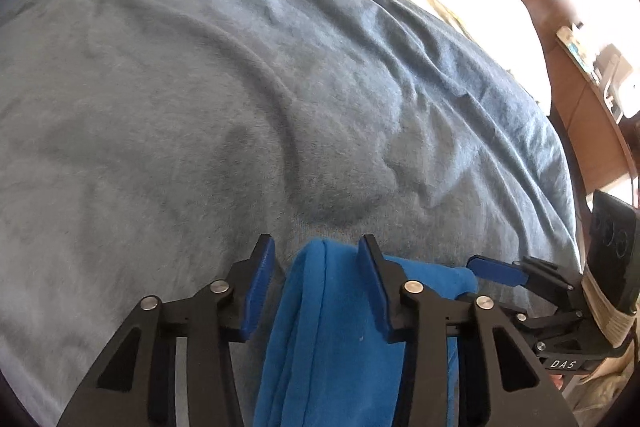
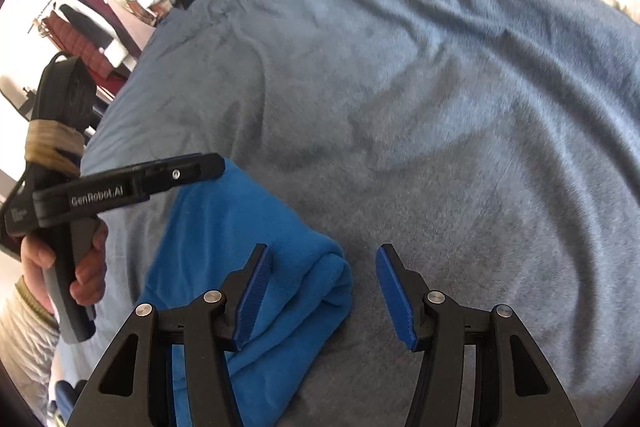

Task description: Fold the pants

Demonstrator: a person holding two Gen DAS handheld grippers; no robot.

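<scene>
Left wrist: left gripper (image 1: 316, 283) part open, straddling the folded end of the blue pants (image 1: 332, 339) at bottom centre; pads not pressing. Soft, light fleece; long axis runs toward the bottom edge.

Right wrist: right gripper (image 2: 322, 291) open, empty; pants lower left on grey blanket (image 2: 440, 107). Pinch the thick folded edge.

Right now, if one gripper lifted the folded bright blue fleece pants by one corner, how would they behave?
The bright blue fleece pants would probably droop and unfold: their layers lie in soft, rounded folds. Likely light, as they barely dent the grey-blue blanket. The fuzzy nap suggests the pads would hold without slipping.
</scene>
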